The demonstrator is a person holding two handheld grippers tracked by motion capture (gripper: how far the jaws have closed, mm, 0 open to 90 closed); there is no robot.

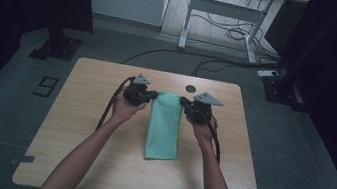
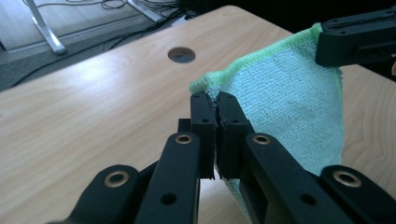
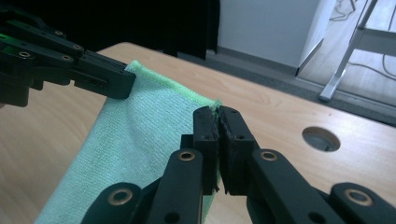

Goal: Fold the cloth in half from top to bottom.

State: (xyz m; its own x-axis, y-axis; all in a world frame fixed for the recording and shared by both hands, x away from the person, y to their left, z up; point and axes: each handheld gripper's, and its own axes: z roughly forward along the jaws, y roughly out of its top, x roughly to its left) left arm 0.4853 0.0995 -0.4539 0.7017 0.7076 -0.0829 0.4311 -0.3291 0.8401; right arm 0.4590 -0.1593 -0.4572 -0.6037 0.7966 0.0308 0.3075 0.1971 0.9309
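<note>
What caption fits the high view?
Left gripper and right gripper pinch the far corners of a green cloth over the table.

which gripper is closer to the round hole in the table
Right. The right gripper sits just below the hole; the left gripper holds the green cloth at its other corner, farther left.

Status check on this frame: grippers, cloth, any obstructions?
Left gripper and right gripper both shut on the green cloth, one far corner each. Far edge lifted, near end on the table. Nothing in the way.
</note>
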